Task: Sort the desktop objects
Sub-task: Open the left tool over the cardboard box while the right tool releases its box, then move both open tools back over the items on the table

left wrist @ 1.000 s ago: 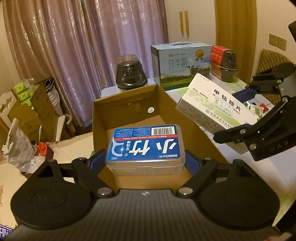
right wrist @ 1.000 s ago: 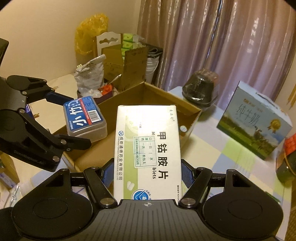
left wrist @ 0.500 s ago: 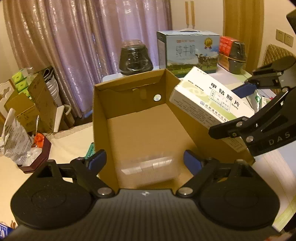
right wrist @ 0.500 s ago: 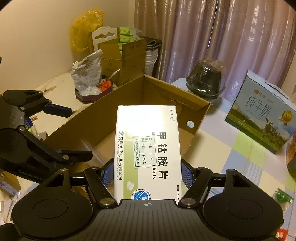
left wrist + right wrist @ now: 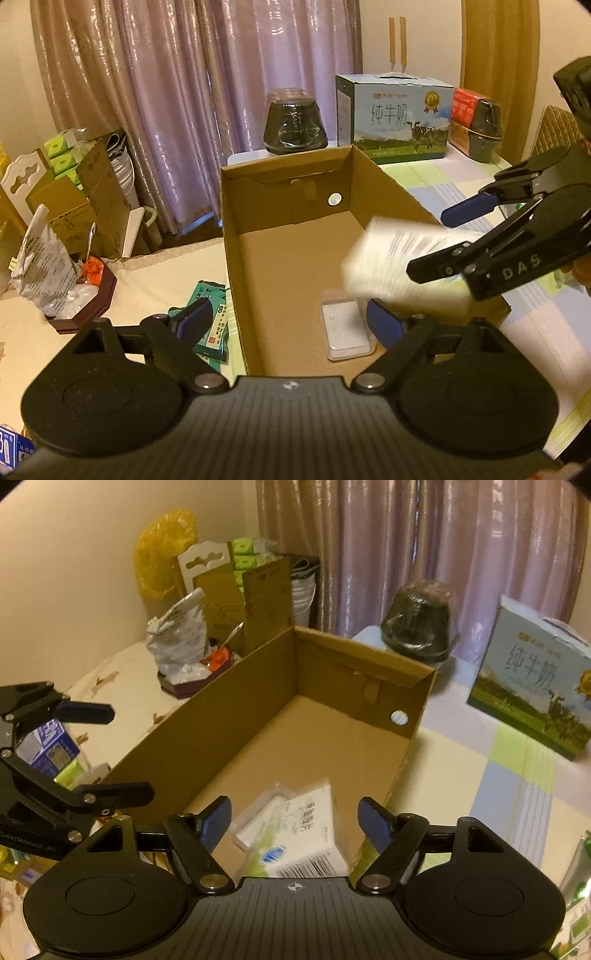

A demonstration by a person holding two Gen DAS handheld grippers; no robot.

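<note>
Both my claws are spread and hold nothing: the left gripper (image 5: 284, 319) hangs over the near edge of the open brown cardboard box (image 5: 236, 716), and the right gripper (image 5: 295, 821) sits above its near end. The white medicine carton with printed label (image 5: 306, 834) is smeared with blur, so I think it is dropping or just landed, tilted, on the clear plastic case (image 5: 345, 328) lying on the box floor. So two items are in. Outside the box, a green printed packet (image 5: 208, 325) beside its left wall and a small blue-and-white carton (image 5: 48, 746) look left to sort.
</note>
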